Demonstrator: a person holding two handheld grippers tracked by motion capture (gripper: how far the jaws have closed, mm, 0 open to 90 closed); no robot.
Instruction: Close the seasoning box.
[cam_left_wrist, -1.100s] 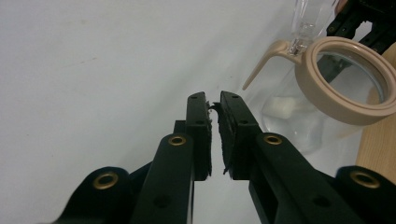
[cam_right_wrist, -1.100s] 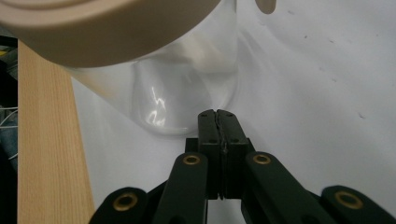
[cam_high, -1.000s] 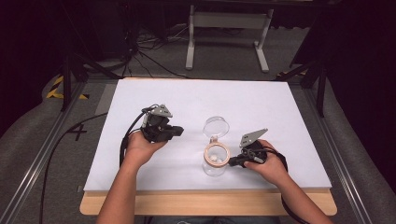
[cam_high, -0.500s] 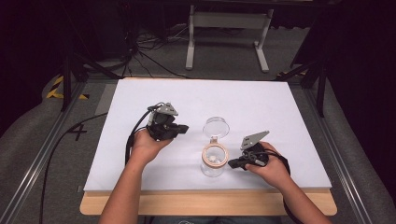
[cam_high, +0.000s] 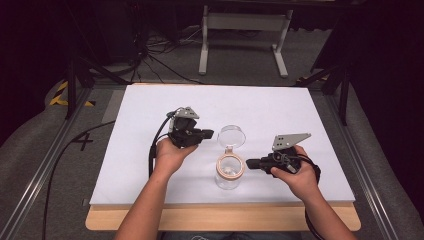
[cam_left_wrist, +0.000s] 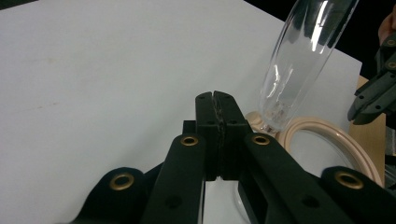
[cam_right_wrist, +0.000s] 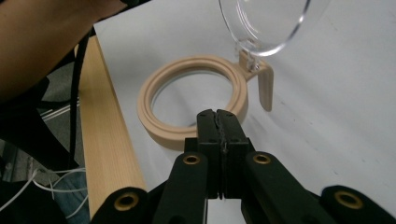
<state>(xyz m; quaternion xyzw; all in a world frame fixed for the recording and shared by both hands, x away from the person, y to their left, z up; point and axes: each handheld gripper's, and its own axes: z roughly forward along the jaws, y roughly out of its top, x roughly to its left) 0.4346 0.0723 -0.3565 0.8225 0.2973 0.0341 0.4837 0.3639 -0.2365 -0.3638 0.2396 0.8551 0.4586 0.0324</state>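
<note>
A clear glass jar with a beige ring around its mouth (cam_high: 229, 172) stands near the front edge of the white bench (cam_high: 150, 100), a little right of centre. Its round transparent lid (cam_high: 232, 135) is flipped open and stands up on the beige hinge at the far side of the mouth, so the jar is open to the top.

The left gripper (cam_high: 206, 134) sits just left of the raised lid, its jaws clenched together on nothing — the left gripper view shows the two black pads pressed flat against each other with the lid's clear edge (cam_left_wrist: 303, 56) rising just beyond them. The right gripper (cam_high: 251, 163) hovers just right of the jar's ring, likewise clenched and empty; from its own camera the closed tip points straight at the beige ring (cam_right_wrist: 196, 100).

The work looks to be the closing of this lid. To do it well, I would use the left gripper's closed tip as a blunt finger — press on the far face of the lid, high up and away from the hinge, and tip it toward the near side. The right gripper should steady the ring from the side, not from above, so the lid has a free path down. The jar looks light and could slide or topple if pushed low.
</note>
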